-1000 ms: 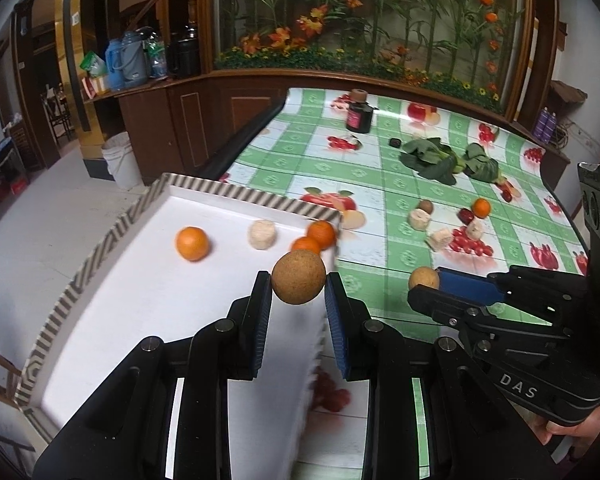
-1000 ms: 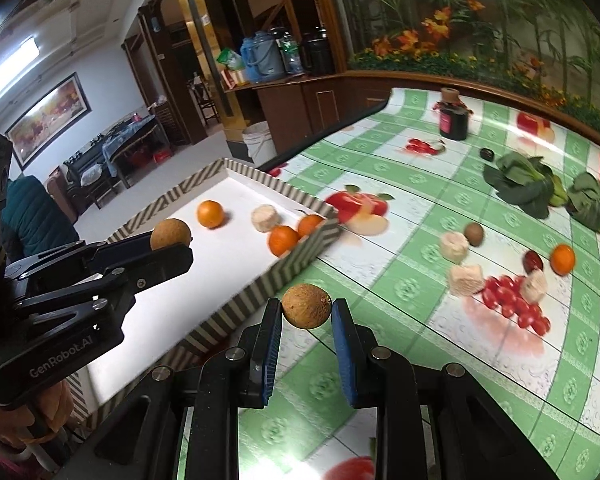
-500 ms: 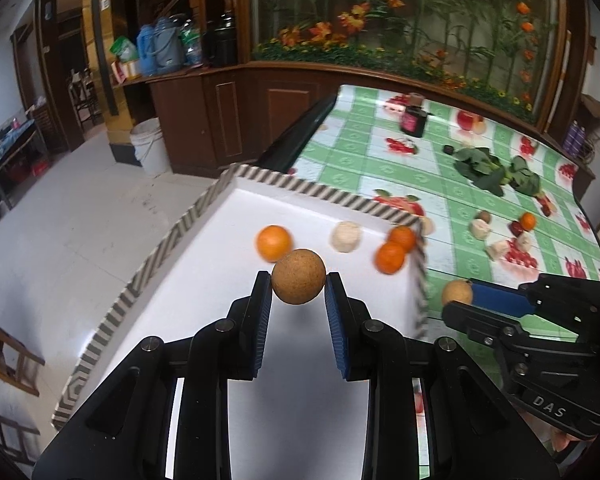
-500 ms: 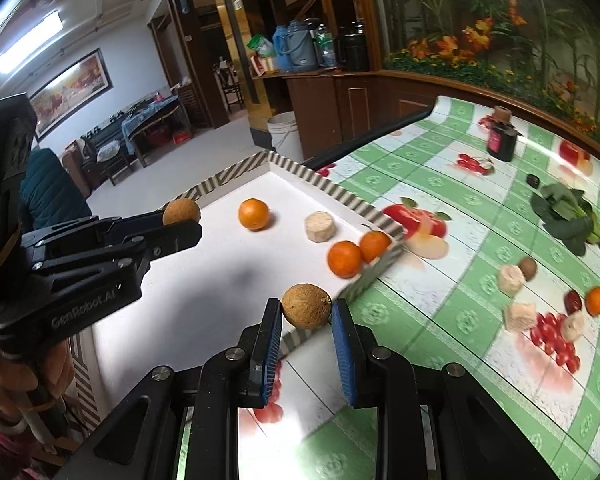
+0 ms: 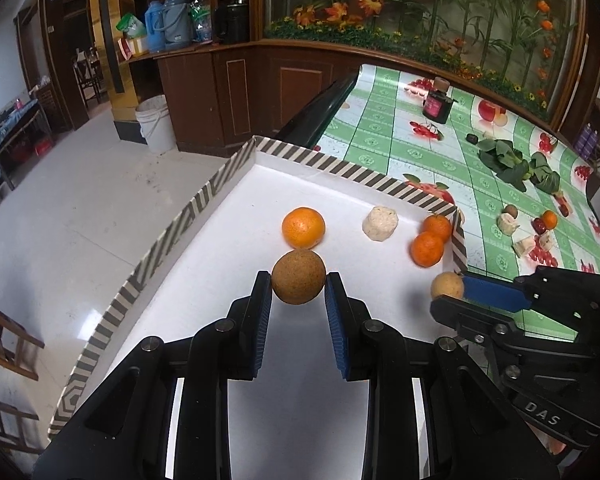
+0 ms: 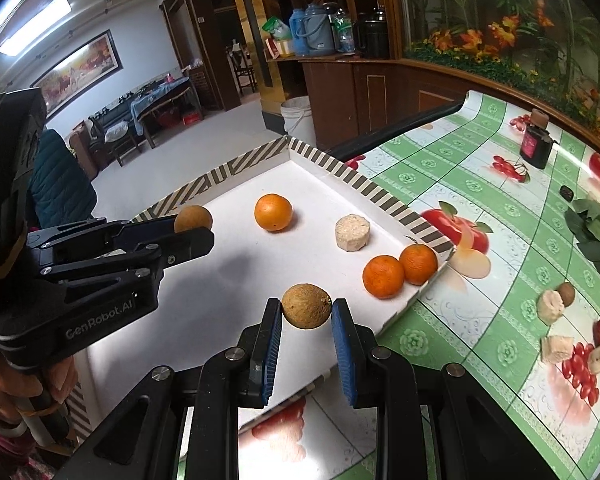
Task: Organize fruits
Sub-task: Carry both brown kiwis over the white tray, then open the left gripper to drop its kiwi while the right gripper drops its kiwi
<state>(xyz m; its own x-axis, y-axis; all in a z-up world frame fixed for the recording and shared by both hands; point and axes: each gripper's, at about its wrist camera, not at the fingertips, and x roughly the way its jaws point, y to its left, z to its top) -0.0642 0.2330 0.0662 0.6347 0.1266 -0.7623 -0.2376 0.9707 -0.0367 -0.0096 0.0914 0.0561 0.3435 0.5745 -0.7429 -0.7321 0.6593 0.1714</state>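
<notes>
My left gripper (image 5: 298, 292) is shut on a round brown fruit (image 5: 298, 282) and holds it above the white tray (image 5: 236, 168) with the striped rim. My right gripper (image 6: 306, 316) is shut on a second brown fruit (image 6: 306, 306) over the tray's near right part; it shows in the left wrist view (image 5: 447, 285) too. In the tray lie a big orange (image 5: 303, 227), a pale cut chunk (image 5: 380, 223) and two small oranges (image 5: 427, 249) by the right rim. The left gripper also shows in the right wrist view (image 6: 192, 220).
On the green checked tablecloth (image 6: 480, 208) lie leafy greens (image 6: 592, 224), pale chunks (image 6: 550, 306), a small brown fruit (image 6: 567, 293), a small orange (image 5: 549, 219) and a dark jar (image 6: 536, 146). The tray overhangs the table's left edge above the floor.
Both grippers have moved left from over the tablecloth to above the tray, each still holding its brown fruit.
</notes>
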